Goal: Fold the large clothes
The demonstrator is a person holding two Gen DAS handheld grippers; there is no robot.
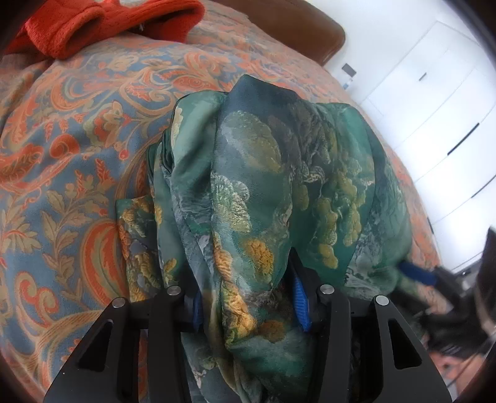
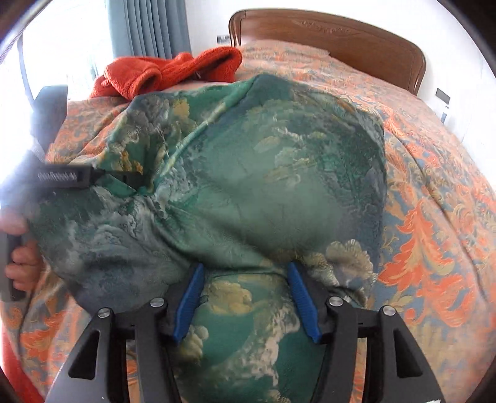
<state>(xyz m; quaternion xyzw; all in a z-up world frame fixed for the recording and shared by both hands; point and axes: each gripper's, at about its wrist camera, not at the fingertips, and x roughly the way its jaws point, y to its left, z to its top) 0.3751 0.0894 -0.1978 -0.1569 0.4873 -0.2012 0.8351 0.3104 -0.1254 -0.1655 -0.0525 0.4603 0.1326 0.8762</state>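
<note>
A green garment printed with yellow and grey clouds [image 1: 279, 173] lies heaped on the bed. In the left wrist view a thick bunch of it hangs down between the blue pads [image 1: 300, 305] of my left gripper [image 1: 248, 297]. The jaws stand apart and the fingertips are buried under cloth. In the right wrist view the garment [image 2: 263, 173] spreads wide. A smooth fold of it lies between and over the pads [image 2: 189, 302] of my right gripper [image 2: 246, 288], whose jaws stand wide. The left gripper's black finger [image 2: 66, 177] reaches into the cloth from the left, with a hand [image 2: 20, 248] behind it.
The bed carries an orange and blue paisley bedspread [image 1: 68, 173]. A red fleece garment [image 2: 167, 73] lies crumpled at the far side. The wooden headboard [image 2: 341, 34] stands behind it. White cupboard doors [image 1: 440, 102] are to the right and curtains [image 2: 148, 28] to the left.
</note>
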